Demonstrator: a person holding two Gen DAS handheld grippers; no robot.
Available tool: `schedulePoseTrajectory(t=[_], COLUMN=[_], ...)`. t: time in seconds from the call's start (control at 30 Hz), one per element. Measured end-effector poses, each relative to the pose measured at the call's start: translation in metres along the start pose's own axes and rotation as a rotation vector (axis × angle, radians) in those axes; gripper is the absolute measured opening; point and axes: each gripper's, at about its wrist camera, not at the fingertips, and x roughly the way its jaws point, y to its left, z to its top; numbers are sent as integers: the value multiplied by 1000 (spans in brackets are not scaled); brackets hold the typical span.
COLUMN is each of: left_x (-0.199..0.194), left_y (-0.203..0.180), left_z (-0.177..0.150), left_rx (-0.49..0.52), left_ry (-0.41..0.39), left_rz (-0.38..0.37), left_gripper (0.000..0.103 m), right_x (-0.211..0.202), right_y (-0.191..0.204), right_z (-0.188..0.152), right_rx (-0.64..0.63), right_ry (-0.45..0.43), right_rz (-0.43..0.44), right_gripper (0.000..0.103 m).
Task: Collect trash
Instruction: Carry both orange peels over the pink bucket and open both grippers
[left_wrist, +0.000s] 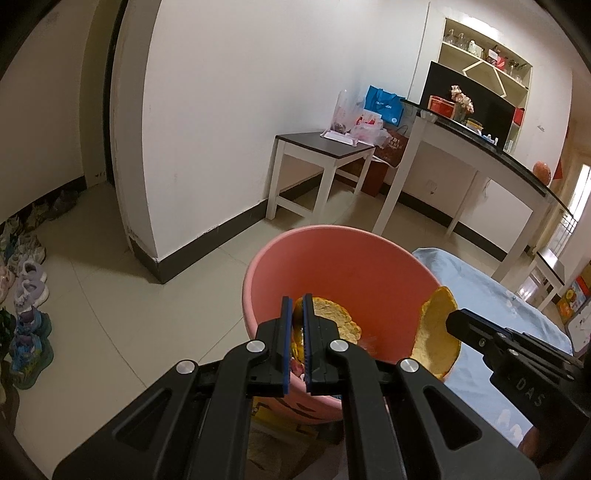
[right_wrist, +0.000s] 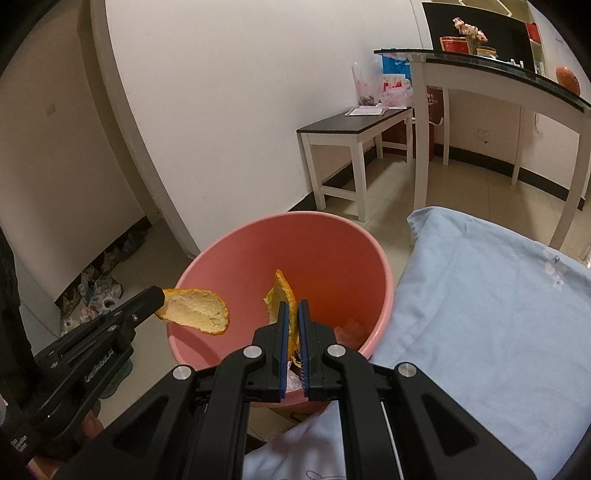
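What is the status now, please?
Left gripper shut on peel. Right gripper shut on second peel. Both over pink bin. Nothing in the way.

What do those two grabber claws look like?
Both are black. The left gripper and right gripper each have two flat fingers lined with ridged blue pads, round silver bolts on angular cut-out arms, and small white lettering on their sides.
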Motion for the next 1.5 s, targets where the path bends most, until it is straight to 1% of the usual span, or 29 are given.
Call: schedulePoseTrajectory(t=[0.57, 0.73, 0.87, 0.97, 1.07, 1.13, 1.23, 1.5], left_x=[20, 23, 28, 32, 31, 29, 26, 22], left_y=[10, 11, 11, 13, 9, 7, 5, 4], left_z=[-6, -8, -9, -8, -9, -9, -10, -9], left_rx=[-16, -14, -25, -37, -17, -6, -2, -8], left_ry=[48, 52, 83, 106, 95, 89, 80, 77], left_rz=[10, 14, 13, 1, -4, -8, -16, -29], left_gripper=[5, 5, 5, 8, 15, 23, 30, 31], right_x=[13, 15, 16, 16, 16, 16, 15, 13], right_y=[2, 1, -1, -2, -4, -7, -9, -10], right_z=[0, -1, -2, -2, -2, -2, -2, -3], right_rx=[-3, 0, 4, 7, 9, 12, 18, 17], right_ry=[18, 18, 22, 19, 16, 15, 15, 13], right_rz=[-5, -8, -9, -11, -12, -13, -12, -13], right_gripper=[6, 6, 8, 9, 11, 12, 17, 31])
